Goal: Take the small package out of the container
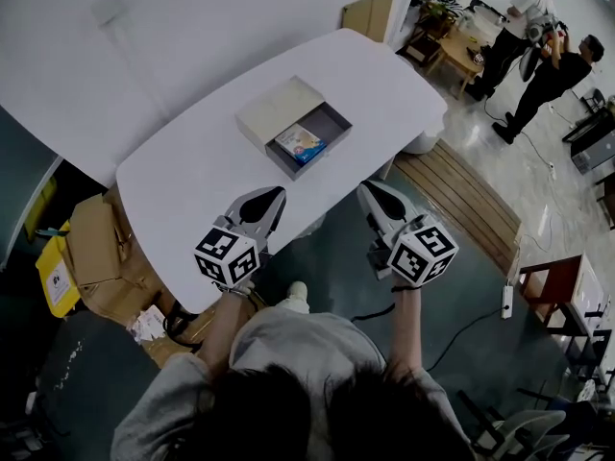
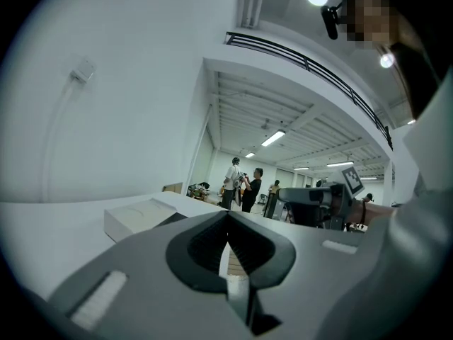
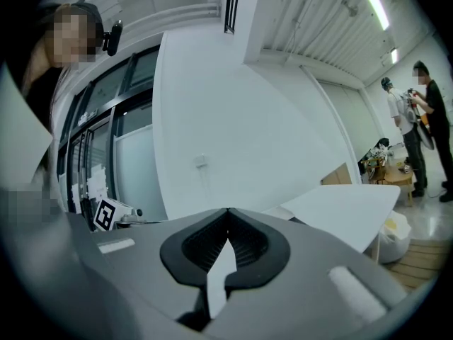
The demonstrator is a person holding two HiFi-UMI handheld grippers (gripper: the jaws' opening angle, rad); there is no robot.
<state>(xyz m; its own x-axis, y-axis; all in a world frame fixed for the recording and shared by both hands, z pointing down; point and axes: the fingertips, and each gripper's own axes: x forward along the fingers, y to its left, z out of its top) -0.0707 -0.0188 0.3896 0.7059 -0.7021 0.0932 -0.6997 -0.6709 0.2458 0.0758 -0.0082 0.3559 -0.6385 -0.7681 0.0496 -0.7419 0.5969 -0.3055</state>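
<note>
Approach stage. Small package (image 1: 299, 143) lies inside open container (image 1: 332, 123), mid worktop (image 1: 183, 190). Left tool (image 1: 277, 196), right tool (image 1: 366, 190): jaws together, empty, at near edge. Next, probably: reach farther, part jaws, straddle package.

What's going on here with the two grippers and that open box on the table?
A person holds a gripper in each hand at the near edge of the white table. Both the left gripper and the right gripper are shut and empty. The small package lies in the open container farther along the table, untouched.
</note>
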